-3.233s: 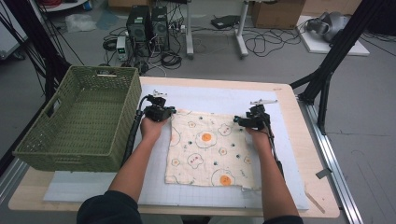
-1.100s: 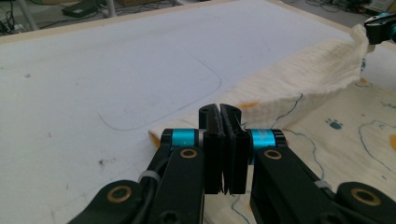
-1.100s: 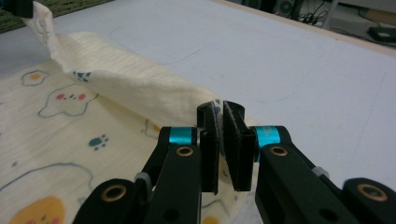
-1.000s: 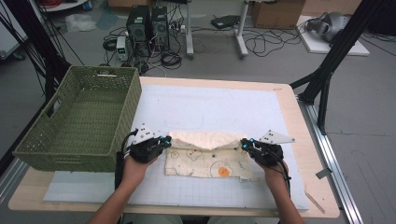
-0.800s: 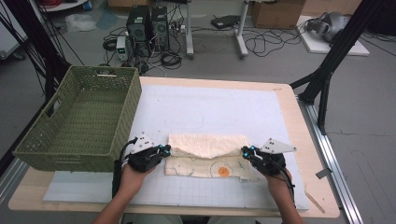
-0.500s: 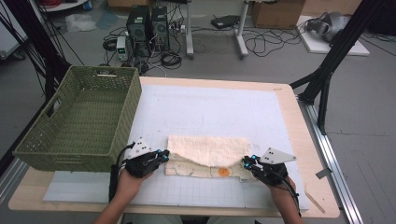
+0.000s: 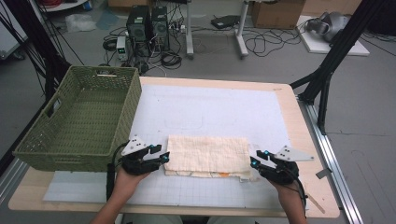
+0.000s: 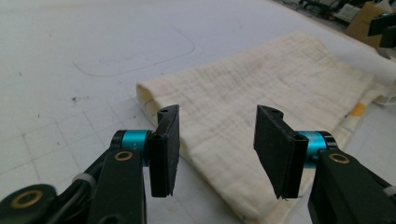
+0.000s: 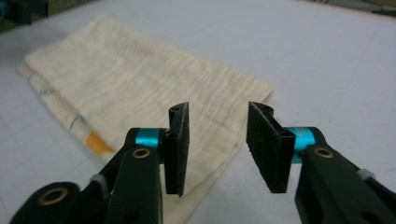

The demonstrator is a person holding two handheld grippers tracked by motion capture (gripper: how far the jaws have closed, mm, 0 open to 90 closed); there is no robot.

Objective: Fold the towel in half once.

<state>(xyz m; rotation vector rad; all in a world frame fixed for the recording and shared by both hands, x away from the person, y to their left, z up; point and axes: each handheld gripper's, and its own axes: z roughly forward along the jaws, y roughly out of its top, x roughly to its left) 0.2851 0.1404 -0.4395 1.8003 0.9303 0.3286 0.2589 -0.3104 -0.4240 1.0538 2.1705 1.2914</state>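
Lying folded near the table's (image 7: 299,121) front edge, the cream cloth (image 7: 208,155) sat between the left gripper (image 7: 164,157) and right gripper (image 7: 252,161) (both jaws just opened, spread, pinching nothing).

The high view looks down on the whole table (image 7: 299,116); both gripper views sit low, sharing the folded cloth (image 7: 208,156).

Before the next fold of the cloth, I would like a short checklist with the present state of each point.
1. Left tool released: ok, jaws just opened, pads off the cloth.
2. Right tool released: ok, jaws just opened, nothing pinched.
3. Cloth lies flat, folded once: ok.
4. Edges aligned: not ok, the printed under layer peeks out at the near edge.
5. Basket apart from cloth: ok.
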